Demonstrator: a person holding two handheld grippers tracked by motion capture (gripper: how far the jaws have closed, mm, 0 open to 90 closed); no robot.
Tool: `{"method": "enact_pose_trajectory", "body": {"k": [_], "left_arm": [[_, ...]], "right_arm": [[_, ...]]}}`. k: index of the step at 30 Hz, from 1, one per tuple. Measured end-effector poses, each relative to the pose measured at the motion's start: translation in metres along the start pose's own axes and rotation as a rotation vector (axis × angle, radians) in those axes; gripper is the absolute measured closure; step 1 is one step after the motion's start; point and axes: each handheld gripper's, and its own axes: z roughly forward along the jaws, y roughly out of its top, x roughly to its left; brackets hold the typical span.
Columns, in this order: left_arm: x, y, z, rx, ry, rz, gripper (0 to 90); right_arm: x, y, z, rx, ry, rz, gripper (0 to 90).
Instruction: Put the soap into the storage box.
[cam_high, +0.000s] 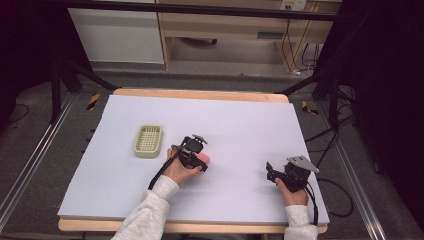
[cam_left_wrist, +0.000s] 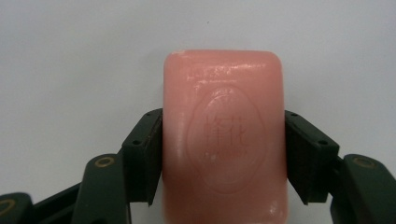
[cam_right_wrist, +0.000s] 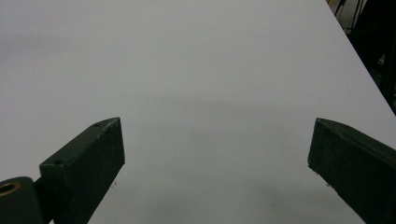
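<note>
A pink bar of soap (cam_left_wrist: 224, 135) with an oval stamp lies between the jaws of my left gripper (cam_left_wrist: 223, 156), and both pads press its long sides. From above, the soap (cam_high: 204, 161) peeks out pink just right of my left gripper (cam_high: 196, 159) near the middle of the white table. A pale green soap dish (cam_high: 148, 140) with a slotted floor sits to the left of that hand. My right gripper (cam_high: 270, 171) rests at the front right, and its jaws (cam_right_wrist: 217, 154) stand wide apart over bare table.
The white sheet (cam_high: 240, 125) covers a wooden table whose edge (cam_high: 200, 94) shows at the back. Metal rails and cables run along the floor on both sides.
</note>
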Motion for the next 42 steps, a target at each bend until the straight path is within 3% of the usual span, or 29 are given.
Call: {"method": "enact_pose_trajectory", "body": {"k": [9,14,20,26,42], "left_arm": [[0.0,0.001,-0.003,0.009,-0.003,0.007,37.1],[0.002,0.0,-0.01,-0.009,-0.011,0.008,37.1],[0.004,-0.001,-0.028,-0.028,-0.001,0.027,37.1],[0.009,-0.003,-0.041,-0.051,-0.001,0.02,37.2],[0.045,-0.01,-0.069,-0.088,0.045,-0.044,37.2]], "right_arm": [[0.0,0.0,0.0,0.001,0.001,0.002,4.1],[0.0,0.0,0.0,0.003,0.002,0.003,4.2],[0.0,0.0,0.0,0.002,0.001,0.003,4.1],[0.0,0.0,0.0,0.002,0.001,0.002,4.1],[0.0,0.0,0.0,0.003,0.002,0.005,4.2]]}}
